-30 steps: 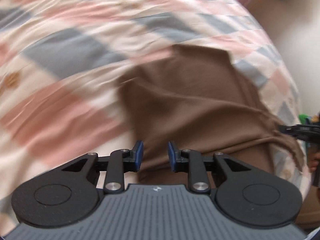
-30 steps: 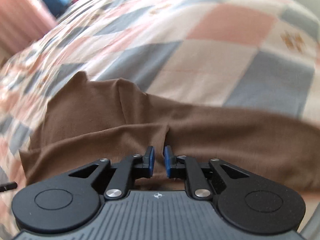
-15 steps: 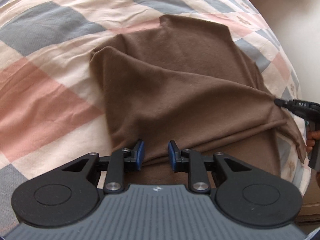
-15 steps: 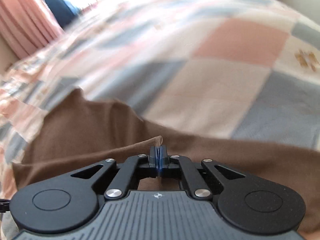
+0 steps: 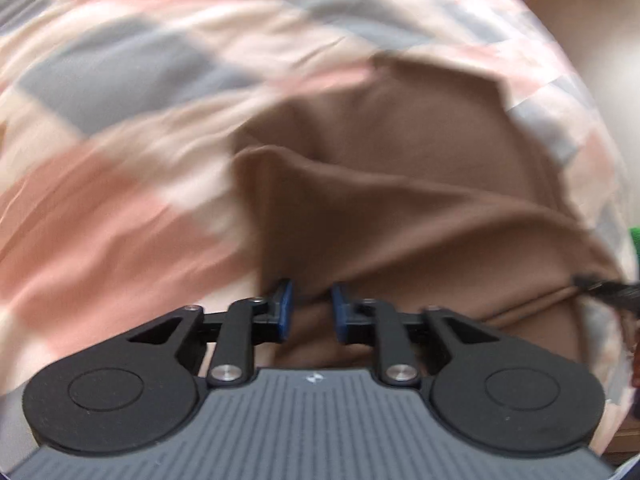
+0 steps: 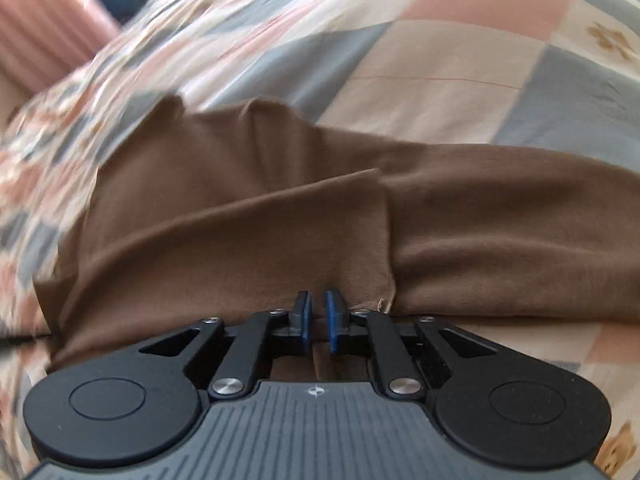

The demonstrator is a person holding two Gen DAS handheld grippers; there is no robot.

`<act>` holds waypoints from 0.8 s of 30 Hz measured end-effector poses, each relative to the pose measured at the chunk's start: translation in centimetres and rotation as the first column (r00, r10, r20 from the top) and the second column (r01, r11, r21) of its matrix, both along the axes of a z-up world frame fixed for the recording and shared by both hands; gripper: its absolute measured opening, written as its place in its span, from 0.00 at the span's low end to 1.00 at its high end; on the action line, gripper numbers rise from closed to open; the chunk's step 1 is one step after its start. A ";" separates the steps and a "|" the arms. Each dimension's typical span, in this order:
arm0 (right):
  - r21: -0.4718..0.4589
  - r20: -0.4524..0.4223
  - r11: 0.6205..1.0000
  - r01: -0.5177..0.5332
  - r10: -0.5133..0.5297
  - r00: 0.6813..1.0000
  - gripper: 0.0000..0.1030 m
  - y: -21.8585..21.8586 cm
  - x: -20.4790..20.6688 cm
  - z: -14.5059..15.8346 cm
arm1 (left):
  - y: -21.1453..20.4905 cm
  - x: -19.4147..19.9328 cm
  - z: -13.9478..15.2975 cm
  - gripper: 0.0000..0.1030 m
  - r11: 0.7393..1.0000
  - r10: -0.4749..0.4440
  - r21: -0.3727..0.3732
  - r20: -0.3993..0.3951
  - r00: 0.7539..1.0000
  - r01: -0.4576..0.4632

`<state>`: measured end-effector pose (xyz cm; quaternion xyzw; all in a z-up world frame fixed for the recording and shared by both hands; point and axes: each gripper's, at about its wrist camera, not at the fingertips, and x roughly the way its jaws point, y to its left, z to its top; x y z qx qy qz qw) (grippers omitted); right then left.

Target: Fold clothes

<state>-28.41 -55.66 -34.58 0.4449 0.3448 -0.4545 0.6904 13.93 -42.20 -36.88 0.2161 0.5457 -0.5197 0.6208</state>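
Brown garment [image 6: 224, 236] lay on the patchwork quilt [image 6: 460, 80], stretched sideways before both grippers.
Right gripper [image 6: 316, 316] jaws nearly together, apparently empty, at its near hem; left gripper [image 5: 310, 308] jaws apart over its edge.

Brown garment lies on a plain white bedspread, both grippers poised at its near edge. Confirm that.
Not quite: the bedspread is a patchwork of pink, grey-blue and cream squares, as the right wrist view shows. The brown garment does lie on it, with the left gripper and right gripper at its near edge.
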 end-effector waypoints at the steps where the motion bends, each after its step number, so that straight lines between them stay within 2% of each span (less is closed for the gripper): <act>1: -0.023 -0.010 1.000 -0.005 0.005 1.000 0.16 0.0 0.2 0.7 | 0.3 0.4 0.4 0.13 1.000 0.006 -0.011 -0.010 1.000 -0.006; 3: -0.084 0.001 0.996 -0.028 0.029 1.000 0.20 0.4 0.8 1.9 | 0.8 1.3 1.4 0.13 0.999 0.025 -0.046 -0.027 0.999 -0.026; 4: -0.098 0.013 0.994 -0.041 0.042 0.999 0.20 0.6 1.2 2.2 | 0.6 1.6 2.1 0.13 0.996 0.028 -0.086 -0.039 0.999 -0.031; 6: -0.083 0.033 0.995 -0.061 0.064 0.997 0.20 0.6 1.9 1.7 | -0.2 2.2 3.1 0.14 0.986 0.021 -0.162 -0.045 0.999 -0.028; 9: -0.042 -0.021 0.998 -0.042 0.041 0.999 0.19 0.4 2.5 -0.1 | -3.1 2.7 2.3 0.15 0.985 -0.004 -0.170 0.053 0.999 0.013; 10: -0.033 -0.026 0.999 -0.033 0.032 0.999 0.18 0.3 2.6 -0.7 | -4.0 3.3 1.3 0.16 0.990 -0.002 -0.138 0.091 0.996 0.015; 12: -0.043 -0.007 0.999 -0.012 0.011 1.000 0.19 0.3 2.5 -0.6 | -5.7 4.4 -0.7 0.11 0.999 0.018 -0.038 0.145 0.989 -0.012; 14: -0.092 -0.007 0.996 -0.016 0.016 1.000 0.21 0.6 2.7 0.6 | -5.5 5.0 0.2 0.12 0.998 0.021 -0.065 0.153 0.988 -0.011; 16: -0.122 0.002 0.992 -0.016 0.017 1.000 0.28 1.3 2.4 1.6 | -4.4 4.7 2.0 0.12 0.993 0.011 -0.121 0.166 0.986 0.009; 19: -0.148 0.021 0.989 -0.010 0.013 1.000 0.28 2.6 1.7 3.0 | -2.3 3.1 4.4 0.12 0.985 -0.021 -0.170 0.129 0.991 0.043; 22: -0.117 0.021 0.993 -0.004 0.006 1.000 0.28 3.2 0.9 2.3 | 0.1 -0.1 4.9 0.13 0.976 -0.100 -0.184 0.078 0.992 0.113; 24: -0.089 -0.020 0.996 0.010 -0.012 1.000 0.28 3.2 0.3 1.0 | 0.7 -2.4 3.3 0.17 0.977 -0.153 -0.131 0.108 0.982 0.166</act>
